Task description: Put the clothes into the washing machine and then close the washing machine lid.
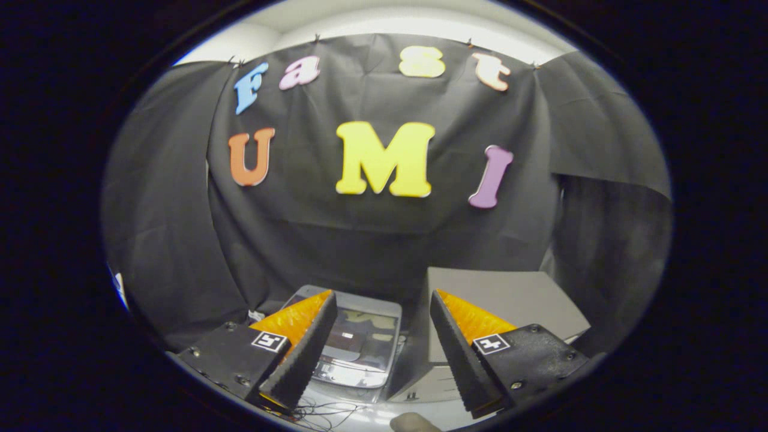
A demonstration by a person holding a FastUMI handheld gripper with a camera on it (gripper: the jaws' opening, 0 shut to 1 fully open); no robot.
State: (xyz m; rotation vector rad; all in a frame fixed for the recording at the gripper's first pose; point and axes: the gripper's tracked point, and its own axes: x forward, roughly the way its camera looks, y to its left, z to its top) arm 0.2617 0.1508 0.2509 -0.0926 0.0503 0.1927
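My gripper (pixel 381 300) is open, its two fingers spread wide with nothing between them. Just beyond the left finger stands the small washing machine (pixel 360 345), seen from above, with its glossy lid (pixel 363 336) lying shut and reflecting the booth wall. A small brownish bit of cloth (pixel 414 423) shows below and between the fingers, mostly hidden. I cannot tell what it is.
A grey box (pixel 510 300) stands to the right of the washing machine, just beyond the right finger. Thin dark cables (pixel 324 414) lie on the pale surface in front of the machine. Black cloth closes the booth behind and on both sides.
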